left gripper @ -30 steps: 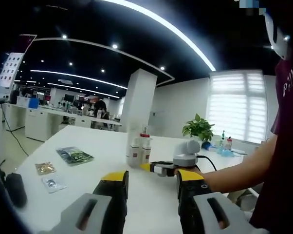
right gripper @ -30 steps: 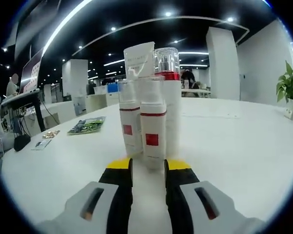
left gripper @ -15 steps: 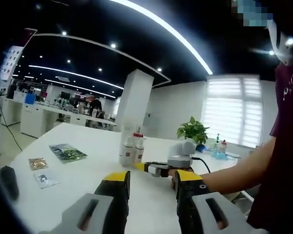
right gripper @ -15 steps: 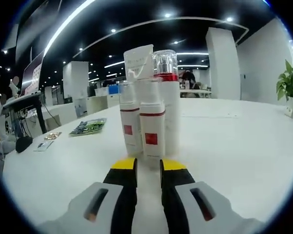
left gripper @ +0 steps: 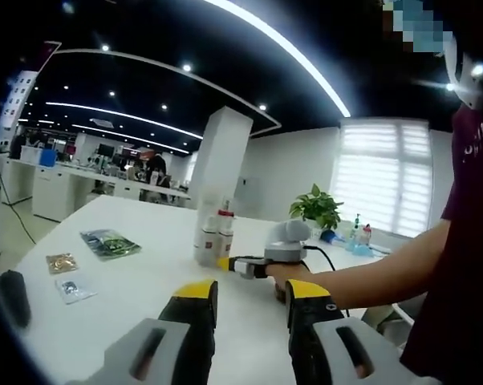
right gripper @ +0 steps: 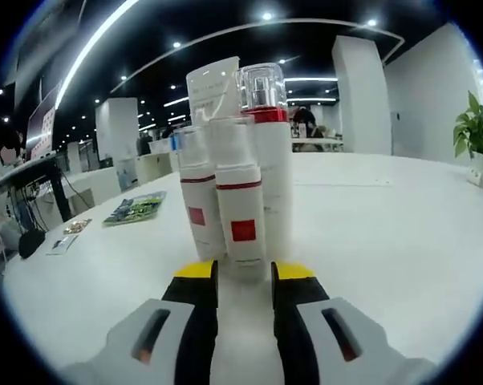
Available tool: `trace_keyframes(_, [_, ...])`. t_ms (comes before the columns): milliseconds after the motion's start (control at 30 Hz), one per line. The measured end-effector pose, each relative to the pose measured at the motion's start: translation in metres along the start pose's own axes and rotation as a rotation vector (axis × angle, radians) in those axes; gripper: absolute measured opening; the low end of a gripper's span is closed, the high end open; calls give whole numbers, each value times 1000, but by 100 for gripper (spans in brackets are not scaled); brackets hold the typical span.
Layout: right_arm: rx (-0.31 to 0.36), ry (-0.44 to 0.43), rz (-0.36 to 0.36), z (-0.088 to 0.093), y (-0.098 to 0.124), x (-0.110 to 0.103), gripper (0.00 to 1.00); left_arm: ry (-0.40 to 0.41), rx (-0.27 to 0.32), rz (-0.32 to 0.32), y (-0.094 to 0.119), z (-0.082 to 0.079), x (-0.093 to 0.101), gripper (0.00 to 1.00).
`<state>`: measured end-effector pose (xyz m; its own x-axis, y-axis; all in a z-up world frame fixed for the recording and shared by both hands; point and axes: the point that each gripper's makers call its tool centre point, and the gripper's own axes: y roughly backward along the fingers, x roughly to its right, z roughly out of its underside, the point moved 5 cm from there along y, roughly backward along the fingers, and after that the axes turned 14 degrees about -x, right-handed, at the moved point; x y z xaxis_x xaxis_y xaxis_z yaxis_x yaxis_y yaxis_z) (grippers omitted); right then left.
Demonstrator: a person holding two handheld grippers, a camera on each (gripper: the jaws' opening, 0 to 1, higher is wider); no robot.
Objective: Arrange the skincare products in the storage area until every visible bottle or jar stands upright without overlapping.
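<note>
On the white desk (right gripper: 402, 233) we see the skincare bottles (right gripper: 233, 168) standing upright in a tight cluster, with our right hand-held gripper (right gripper: 245, 273) released, its jaws parted just before the front bottle. We judge that a nudge could topple the cluster. Our left hand-held gripper (left gripper: 245, 293) hangs released and empty, well back.

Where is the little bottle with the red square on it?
In the right gripper view, the bottle with the red square stands upright on the white table, just ahead of the right gripper, front-most in a cluster of bottles.
</note>
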<state>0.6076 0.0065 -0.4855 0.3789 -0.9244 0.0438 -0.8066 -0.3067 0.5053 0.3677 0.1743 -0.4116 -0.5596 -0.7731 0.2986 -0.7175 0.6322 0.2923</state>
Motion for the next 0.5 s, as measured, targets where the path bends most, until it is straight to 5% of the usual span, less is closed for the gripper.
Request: trace_keyframes(500, [-20, 10, 40, 2, -3, 6, 17, -22, -15, 7, 5, 1, 8, 34])
